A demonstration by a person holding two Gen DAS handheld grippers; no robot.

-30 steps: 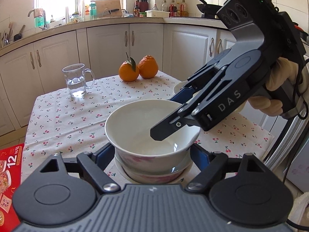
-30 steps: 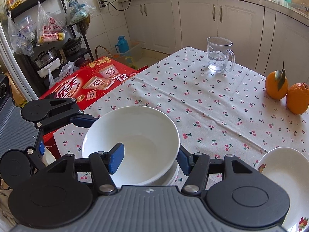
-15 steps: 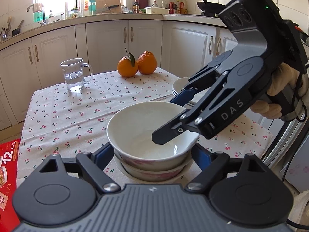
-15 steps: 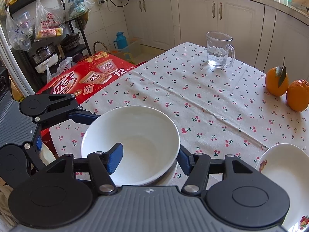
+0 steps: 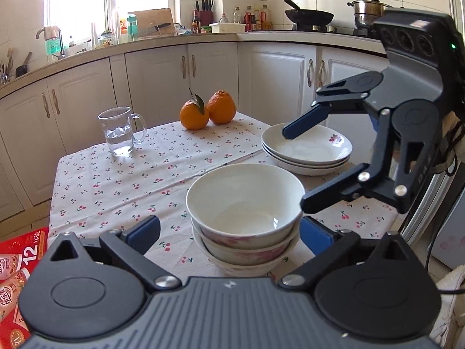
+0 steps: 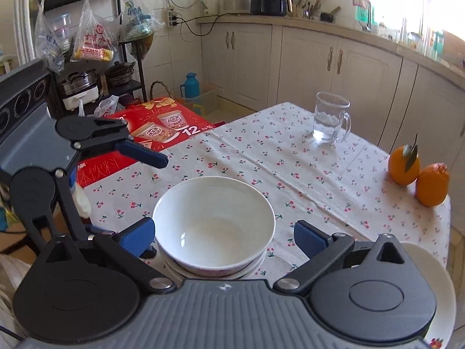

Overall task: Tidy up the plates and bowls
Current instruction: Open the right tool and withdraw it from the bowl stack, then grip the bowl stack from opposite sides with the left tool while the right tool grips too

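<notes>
My left jaws [image 5: 229,229] are opening, spread wide to either side of the stack of bowls [image 5: 245,221], with the bowls between them and neither blue pad pressing on the porcelain. My right jaws [image 6: 223,235] are opening as well, standing wide on both sides of the same stack [image 6: 213,224], their pads clear of the top bowl's rim. The stack is three white bowls nested one in another, the lower ones showing a pink flower pattern on their outer walls, and it sits on the surface [image 5: 116,174], which is covered with a cherry-print cloth, right in front of both pairs of jaws. Seen from my left jaws, my right jaws hang to the right of the stack, one finger just beside the top bowl's rim and the other higher, over the stack of plates [image 5: 306,152]. Those plates, shallow and white with a small flower on the inner wall, lie beyond the bowls and to the right of my left jaws; from my right jaws only an edge of them [image 6: 444,290] shows at the lower right. Farther ahead of my left jaws, a glass mug [image 5: 120,131] with water in it stands to the left, and two oranges [image 5: 207,110] touch each other near the far edge. A red carton [image 6: 162,131] lies beyond the surface, ahead and left of my right jaws.
</notes>
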